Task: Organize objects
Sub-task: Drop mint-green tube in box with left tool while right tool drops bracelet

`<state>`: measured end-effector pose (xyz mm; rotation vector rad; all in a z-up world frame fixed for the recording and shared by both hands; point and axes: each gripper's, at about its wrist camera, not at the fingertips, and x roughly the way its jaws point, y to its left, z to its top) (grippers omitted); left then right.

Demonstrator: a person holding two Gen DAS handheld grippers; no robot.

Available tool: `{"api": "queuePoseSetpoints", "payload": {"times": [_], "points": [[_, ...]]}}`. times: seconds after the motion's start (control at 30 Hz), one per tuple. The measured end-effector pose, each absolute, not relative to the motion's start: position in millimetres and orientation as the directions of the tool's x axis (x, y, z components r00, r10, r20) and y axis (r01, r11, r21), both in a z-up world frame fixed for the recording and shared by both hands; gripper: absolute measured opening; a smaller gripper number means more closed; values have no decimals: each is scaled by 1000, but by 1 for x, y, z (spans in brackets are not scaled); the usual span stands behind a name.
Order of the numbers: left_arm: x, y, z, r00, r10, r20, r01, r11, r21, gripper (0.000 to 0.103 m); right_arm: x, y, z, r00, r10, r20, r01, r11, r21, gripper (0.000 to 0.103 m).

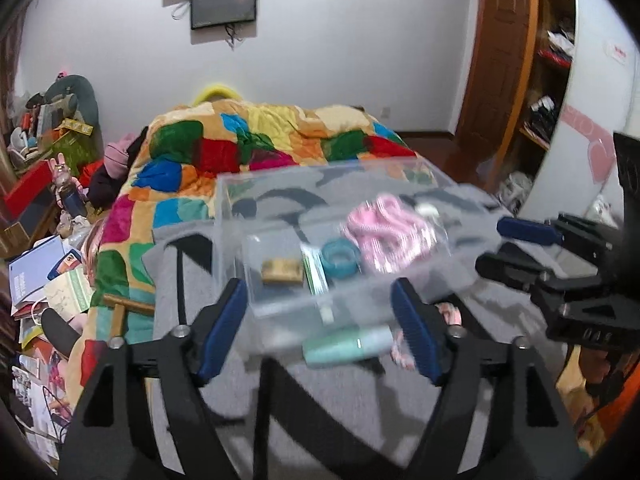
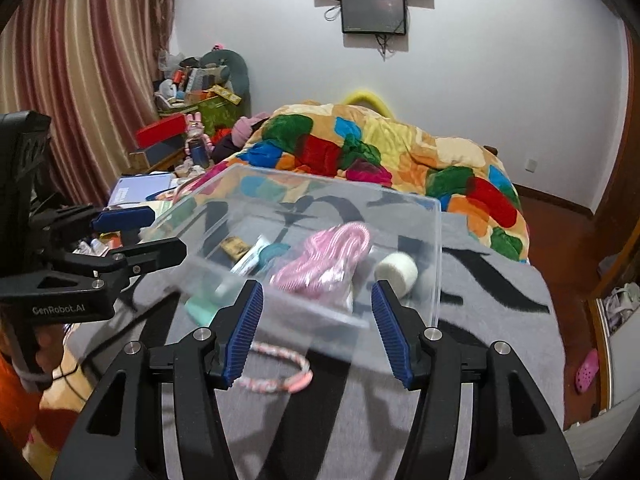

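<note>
My left claw (image 1: 320, 328) sits spread wide at six o'clock, blue pads (image 1: 224, 324) either side of a clear plastic box (image 1: 328, 216) that looks blurred. Through its walls I see a pink cord bundle (image 1: 384, 236) at three o'clock, a teal ring (image 1: 340, 258) at centre and a tan block (image 1: 281, 271) towards nine. A mint tube (image 1: 348, 346) lies just below the box on the grey blanket (image 1: 328, 408). My right claw (image 1: 516, 248) enters at three o'clock, fingers apart. A patchwork quilt (image 1: 248, 140) lies at twelve.
</note>
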<state>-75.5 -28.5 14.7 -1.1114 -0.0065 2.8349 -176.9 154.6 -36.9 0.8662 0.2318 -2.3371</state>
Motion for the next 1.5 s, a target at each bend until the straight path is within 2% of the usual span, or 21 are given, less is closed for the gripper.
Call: {"api": "queuePoseSetpoints", "payload": {"times": [0.1,0.23,0.43,0.5,0.53,0.57,0.73,0.83,1.1,1.2,1.23,1.43,1.47,1.5], "points": [[-69,-26,-4,-697,100,-710,-112,-993,-30,84,-169,160,-47,-560,-512,-651,624,-778,75,53],[-76,-25,-31,-635,96,-766,-106,-994,-36,84,-167,163,-73,-505,-509,-697,613,-780,126,45],[-90,-27,-52,-592,135,-795,-78,-991,-110,84,-181,151,-111,-407,-497,-766,587,-785,198,27],[-94,-27,-56,-585,150,-797,-75,-988,-132,83,-180,148,-110,-426,-489,-761,585,-791,181,15],[-94,-26,-58,-583,162,-796,-77,-987,-144,78,-179,148,-109,-422,-494,-760,588,-787,186,11],[-93,-26,-58,-585,164,-795,-79,-986,-145,76,-178,148,-108,-425,-496,-757,588,-787,185,10],[-81,-19,-55,-586,209,-783,-128,-978,-165,48,-170,156,-101,-454,-492,-743,593,-789,160,10],[-67,-11,-52,-575,238,-783,-173,-970,-168,36,-168,161,-98,-466,-487,-739,588,-794,153,10],[-56,-2,-35,-612,178,-770,-193,-978,-73,38,-164,180,-85,-499,-481,-721,569,-809,146,10],[-70,-2,-31,-613,195,-766,-218,-973,-73,53,-163,186,-81,-497,-494,-713,567,-807,163,10],[-74,-2,-32,-610,195,-768,-222,-972,-70,55,-163,186,-81,-497,-498,-711,569,-805,167,10],[-101,15,-46,-545,220,-809,-286,-956,-68,53,-164,186,-80,-484,-519,-704,577,-795,190,10],[-102,19,-50,-541,215,-813,-290,-955,-60,50,-164,186,-81,-483,-521,-703,576,-794,193,10],[-101,21,-52,-540,212,-814,-292,-955,-55,38,-164,186,-81,-482,-524,-702,576,-793,196,10]]}}
